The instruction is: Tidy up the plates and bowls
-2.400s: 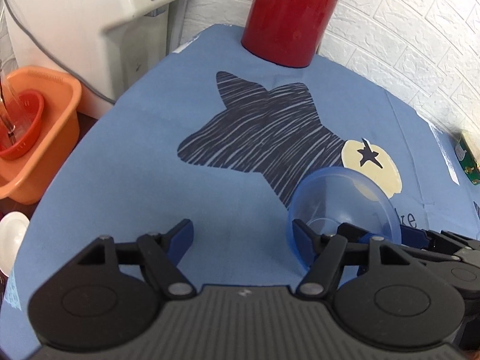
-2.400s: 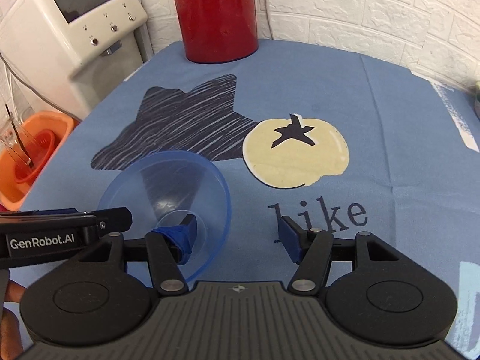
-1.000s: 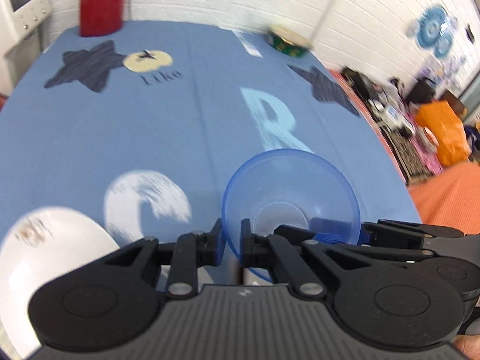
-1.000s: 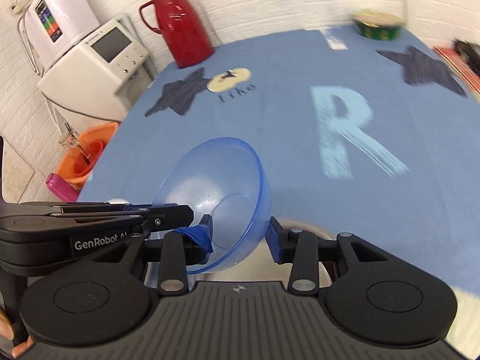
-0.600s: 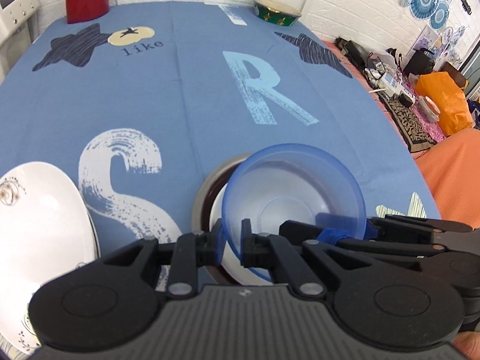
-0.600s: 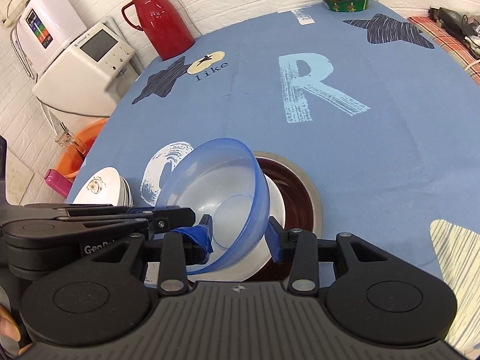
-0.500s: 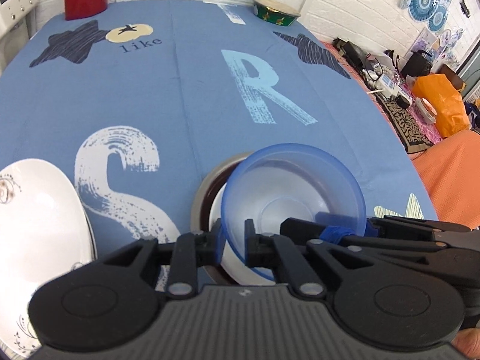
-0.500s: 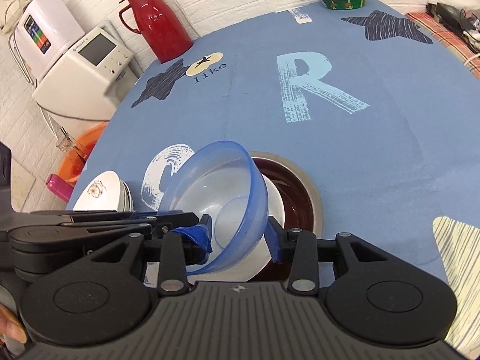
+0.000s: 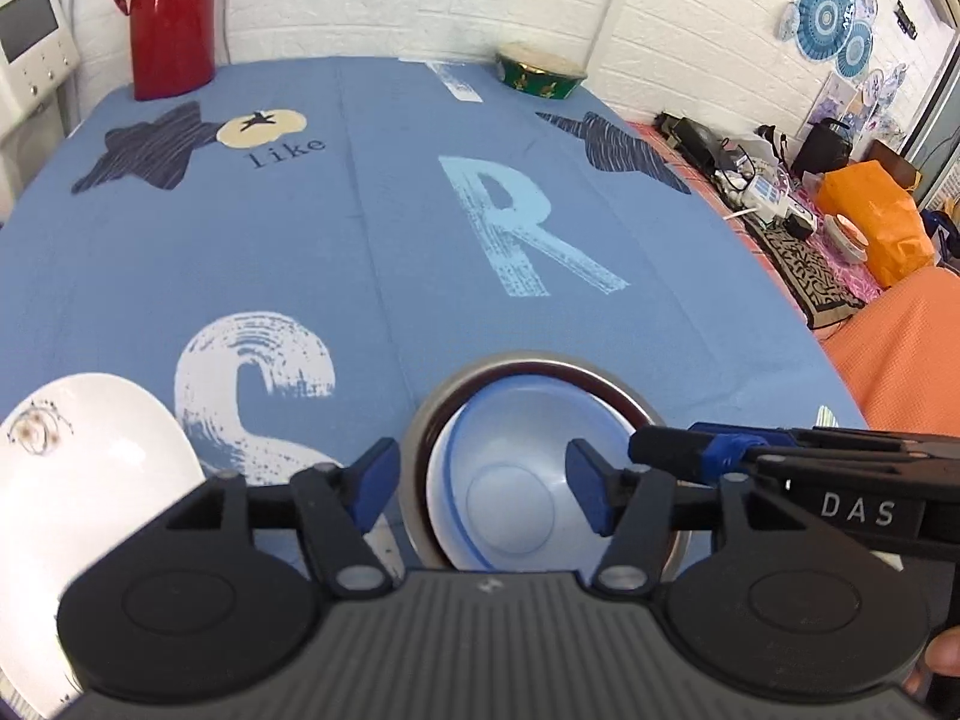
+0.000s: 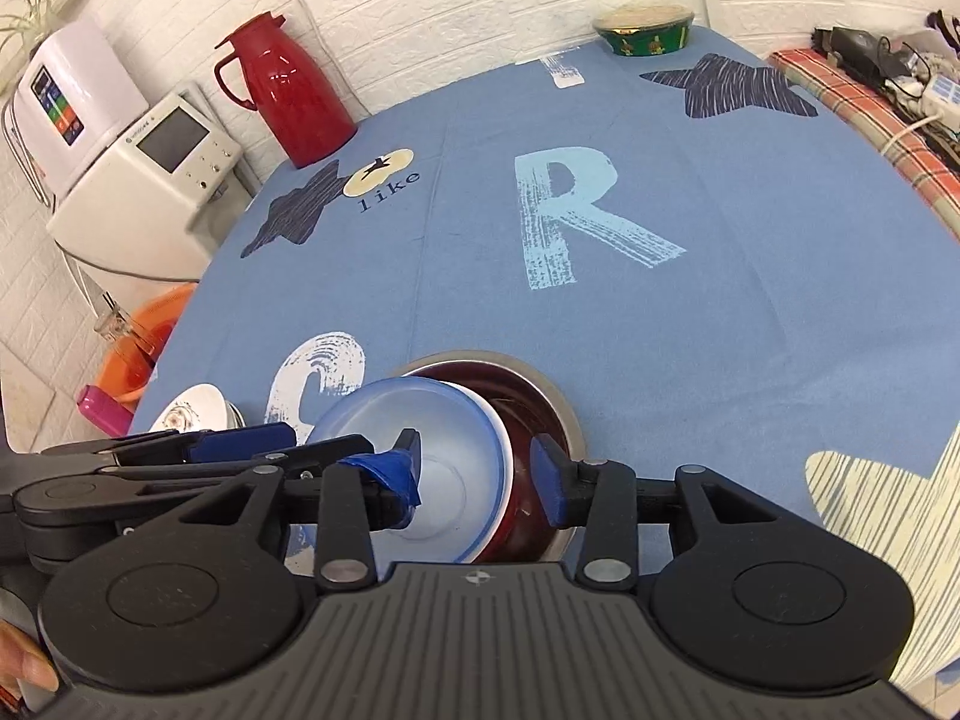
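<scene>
Both wrist cameras look down close over the nested translucent blue plastic bowl (image 9: 510,468) (image 10: 444,438), sharing the blue printed worktop (image 9: 372,252) (image 10: 750,312).

White plate (image 9: 90,480) cut by frame edge, bowl stack's (image 9: 510,480) near rim hidden, perhaps touching claw

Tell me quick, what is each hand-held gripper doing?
Left hand-held gripper: open, holding nothing, over the blue bowl.
Right hand-held gripper: open, holding nothing, one finger inside the blue bowl.

bowl stack (image 9: 510,480): near edge of the tabletop (image 9: 390,228)
plate (image 9: 90,480): left of the stack
jug (image 9: 168,18): far left corner
</scene>
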A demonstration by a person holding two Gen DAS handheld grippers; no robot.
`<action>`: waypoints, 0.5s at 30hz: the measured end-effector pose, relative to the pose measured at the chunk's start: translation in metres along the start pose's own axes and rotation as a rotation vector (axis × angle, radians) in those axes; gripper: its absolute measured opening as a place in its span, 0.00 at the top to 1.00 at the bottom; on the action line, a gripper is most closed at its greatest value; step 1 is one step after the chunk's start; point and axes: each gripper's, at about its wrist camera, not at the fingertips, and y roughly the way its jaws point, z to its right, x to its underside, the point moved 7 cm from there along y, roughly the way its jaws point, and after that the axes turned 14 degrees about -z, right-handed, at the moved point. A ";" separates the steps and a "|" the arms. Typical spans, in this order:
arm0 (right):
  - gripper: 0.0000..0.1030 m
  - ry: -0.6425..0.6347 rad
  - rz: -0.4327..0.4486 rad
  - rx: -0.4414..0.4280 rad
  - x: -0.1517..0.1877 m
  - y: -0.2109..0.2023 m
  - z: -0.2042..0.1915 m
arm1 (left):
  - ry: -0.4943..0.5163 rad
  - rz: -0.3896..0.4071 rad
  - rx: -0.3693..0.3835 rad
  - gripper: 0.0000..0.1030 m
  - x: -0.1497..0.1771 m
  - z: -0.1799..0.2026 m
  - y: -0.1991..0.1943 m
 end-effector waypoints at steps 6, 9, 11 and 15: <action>0.76 0.023 0.036 -0.051 0.009 -0.003 -0.002 | -0.052 0.004 0.003 0.41 0.005 -0.016 -0.001; 0.75 0.035 0.087 -0.055 0.014 -0.007 0.000 | -0.105 0.012 -0.001 0.40 0.008 -0.031 -0.004; 0.75 0.048 0.136 -0.047 0.017 -0.011 0.003 | -0.135 0.017 -0.014 0.40 0.009 -0.042 -0.006; 0.74 0.113 0.210 -0.053 0.027 -0.017 0.013 | -0.172 0.016 -0.003 0.39 0.011 -0.057 -0.010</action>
